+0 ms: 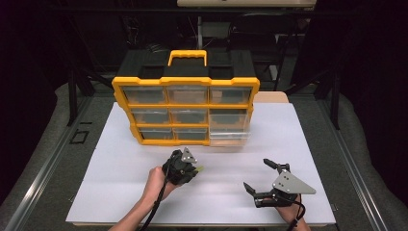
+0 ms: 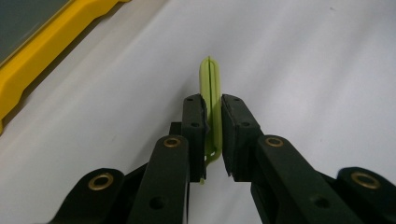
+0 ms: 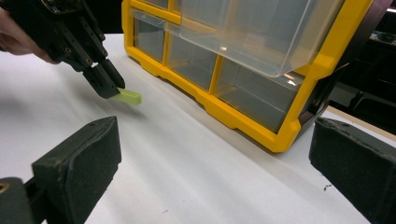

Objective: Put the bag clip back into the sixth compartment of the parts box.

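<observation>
A yellow and black drawer organiser (image 1: 185, 103) stands at the back of the white table sheet (image 1: 120, 192). Its clear lower right drawer (image 1: 230, 126) is pulled out towards me. My left gripper (image 1: 196, 169) sits just in front of the organiser, shut on a thin light green plastic piece (image 2: 211, 88) that sticks out past the pads. The same green piece (image 3: 127, 96) hangs just above the sheet in the right gripper view. My right gripper (image 1: 258, 176) rests at the near right with its jaws wide apart and nothing between them.
The organiser's yellow frame (image 2: 37, 56) lies close to the left of my left gripper. Its other drawers (image 1: 186, 95) are shut. Bare sheet spreads to the left and between the grippers. Dark frames and stands (image 1: 72, 91) surround the table.
</observation>
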The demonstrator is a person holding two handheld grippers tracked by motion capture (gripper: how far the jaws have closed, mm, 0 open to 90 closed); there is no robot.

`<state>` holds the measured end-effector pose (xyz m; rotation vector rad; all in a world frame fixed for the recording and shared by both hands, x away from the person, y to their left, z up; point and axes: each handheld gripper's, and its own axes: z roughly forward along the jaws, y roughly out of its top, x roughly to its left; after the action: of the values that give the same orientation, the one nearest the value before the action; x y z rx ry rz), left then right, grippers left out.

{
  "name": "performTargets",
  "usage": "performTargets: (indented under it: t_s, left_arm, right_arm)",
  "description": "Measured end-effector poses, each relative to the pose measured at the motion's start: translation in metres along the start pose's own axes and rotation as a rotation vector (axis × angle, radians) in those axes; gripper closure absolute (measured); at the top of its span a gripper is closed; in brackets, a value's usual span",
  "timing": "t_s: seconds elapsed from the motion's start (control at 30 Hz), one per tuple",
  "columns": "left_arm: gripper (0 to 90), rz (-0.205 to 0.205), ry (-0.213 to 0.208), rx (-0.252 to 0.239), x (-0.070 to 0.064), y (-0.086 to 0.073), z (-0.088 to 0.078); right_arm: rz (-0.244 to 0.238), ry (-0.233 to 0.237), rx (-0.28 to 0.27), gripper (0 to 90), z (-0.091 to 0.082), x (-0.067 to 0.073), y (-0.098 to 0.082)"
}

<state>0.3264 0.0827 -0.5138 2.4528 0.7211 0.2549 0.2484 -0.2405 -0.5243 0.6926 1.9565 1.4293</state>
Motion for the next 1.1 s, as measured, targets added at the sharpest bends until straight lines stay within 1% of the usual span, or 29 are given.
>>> performTargets:
  t_s: [0.17,0.23,0.27,0.33,0.43,0.5,0.57,0.67,0.7,0.77,0.8,0.87,0.93,0.97,1.0,1.03,1.1]
  left_arm:
    - [80.5,-0.003,0.001,0.009,0.006,-0.002,-0.005]
    - [80.4,0.005,-0.009,0.011,0.008,-0.003,-0.007]
    - [80.5,0.012,-0.016,0.021,0.01,-0.002,-0.007]
    - [80.4,0.022,-0.014,0.03,0.014,-0.001,-0.009]
    - [80.5,0.019,-0.021,0.032,0.019,-0.001,-0.012]
    - [80.4,0.025,-0.017,0.049,0.022,-0.001,-0.013]
    - [80.4,0.022,-0.023,0.059,0.025,-0.002,-0.014]
    - [80.4,0.027,-0.025,0.072,0.029,-0.002,-0.019]
    - [80.4,0.031,-0.016,0.075,0.03,-0.002,-0.02]
    - [80.4,0.035,-0.016,0.085,0.032,-0.002,-0.023]
    - [80.4,0.038,-0.012,0.092,0.033,-0.002,-0.025]
    - [80.4,0.041,-0.013,0.104,0.035,-0.001,-0.026]
    - [80.4,0.044,-0.009,0.113,0.037,-0.002,-0.028]
    - [80.5,0.037,-0.01,0.113,0.038,-0.002,-0.029]
    - [80.4,0.036,-0.009,0.114,0.039,-0.003,-0.03]
    - [80.4,0.041,-0.007,0.121,0.04,-0.003,-0.031]
    - [80.4,0.032,-0.006,0.123,0.042,-0.004,-0.033]
  right_arm:
    - [-0.005,0.002,-0.003,1.7,0.0,0.001,0.001]
    - [-0.003,0.0,-0.004,1.7,0.0,0.0,0.001]
    - [0.003,-0.003,-0.003,1.7,0.0,0.0,0.0]
    - [0.009,-0.007,0.006,1.7,0.001,-0.001,0.0]
    - [0.002,-0.006,-0.001,1.7,0.0,0.0,0.0]
    - [0.013,-0.007,-0.004,1.7,0.0,-0.001,0.0]
    - [0.003,-0.003,0.002,1.7,0.001,0.0,0.001]
    - [-0.001,0.003,-0.003,1.7,0.002,0.002,0.002]
    - [-0.002,0.005,-0.001,1.7,0.002,0.001,0.002]
    - [0.001,0.009,0.003,1.7,0.003,0.002,0.001]
    - [-0.005,0.01,0.002,1.7,0.003,0.001,0.002]
    - [0.0,0.011,-0.004,1.7,0.004,0.001,0.002]
    - [-0.001,0.018,0.003,1.7,0.006,0.001,0.001]
    - [0.001,0.024,0.004,1.7,0.007,0.001,0.002]
    - [-0.008,0.022,-0.001,1.7,0.007,0.001,0.002]
    - [-0.003,0.026,-0.004,1.7,0.007,0.002,0.002]
    - [-0.003,0.029,0.004,1.7,0.009,0.001,0.002]
